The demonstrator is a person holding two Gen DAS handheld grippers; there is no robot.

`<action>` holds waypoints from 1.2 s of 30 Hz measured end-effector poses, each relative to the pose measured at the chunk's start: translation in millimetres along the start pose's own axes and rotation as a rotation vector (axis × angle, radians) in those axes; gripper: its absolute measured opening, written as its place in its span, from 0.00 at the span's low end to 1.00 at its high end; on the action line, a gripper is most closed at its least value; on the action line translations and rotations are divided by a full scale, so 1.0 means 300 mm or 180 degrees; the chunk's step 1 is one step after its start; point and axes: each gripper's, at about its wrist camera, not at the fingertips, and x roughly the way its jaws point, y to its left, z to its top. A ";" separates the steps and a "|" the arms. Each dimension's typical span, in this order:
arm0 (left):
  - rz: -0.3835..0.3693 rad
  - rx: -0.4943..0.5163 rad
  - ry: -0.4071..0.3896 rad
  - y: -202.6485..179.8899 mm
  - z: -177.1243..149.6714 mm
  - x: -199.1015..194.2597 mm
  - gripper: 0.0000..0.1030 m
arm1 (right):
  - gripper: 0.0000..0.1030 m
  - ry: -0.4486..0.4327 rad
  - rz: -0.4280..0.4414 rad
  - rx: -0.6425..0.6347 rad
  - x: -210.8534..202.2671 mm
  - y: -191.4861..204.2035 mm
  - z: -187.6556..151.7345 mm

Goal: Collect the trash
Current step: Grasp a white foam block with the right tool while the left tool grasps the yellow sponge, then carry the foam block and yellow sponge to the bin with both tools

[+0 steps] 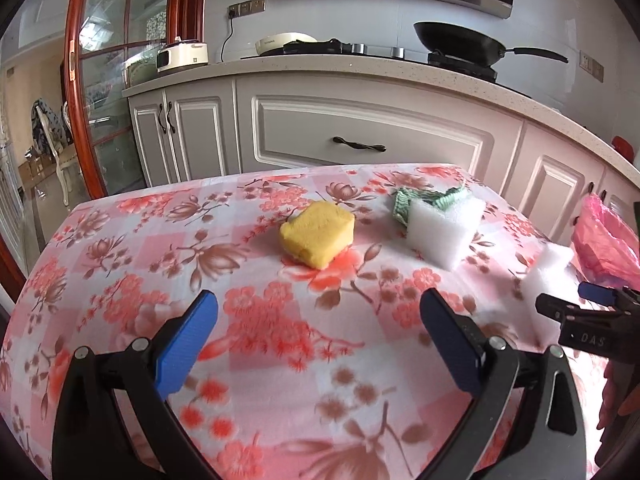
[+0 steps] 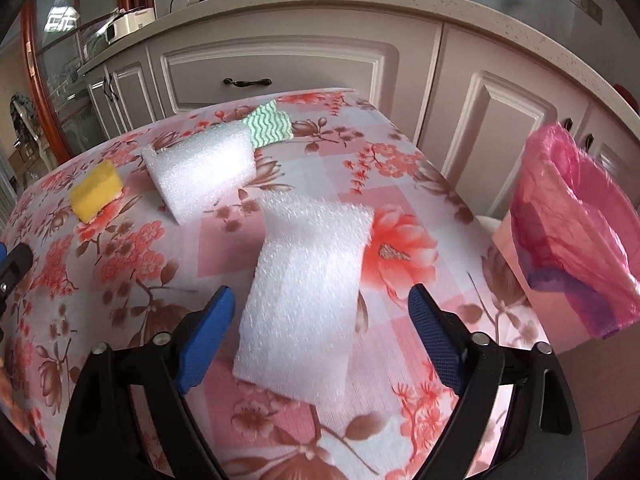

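Beside the table edge [image 2: 448, 184], pink-lined bin [image 2: 572, 232] stands open.

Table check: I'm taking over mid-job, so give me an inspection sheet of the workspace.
Surface: floral tablecloth, no spills seen.
Job's things: near foam piece, far foam piece, yellow sponge, green cloth; pink-lined bin beside the table.
Clutter: nothing seen.
Grippers: left gripper open, empty; right gripper open, jaws astride the near foam, pads not touching.
Cables: one black cord at the wall socket.
Surroundings: cabinets, wok on the stove.
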 end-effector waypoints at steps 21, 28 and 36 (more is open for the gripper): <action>-0.0069 0.0447 0.0614 -0.029 0.189 0.452 0.69 | 0.48 -0.0306 0.0408 0.0055 -0.068 -0.006 0.004; -0.0266 0.0486 0.0596 -0.061 0.158 0.404 0.49 | 0.48 -0.0327 0.0441 0.0070 -0.092 -0.006 -0.013; -0.0251 0.0435 0.0316 -0.087 0.070 0.181 0.48 | 0.48 -0.0373 0.0550 0.0003 -0.145 0.035 -0.057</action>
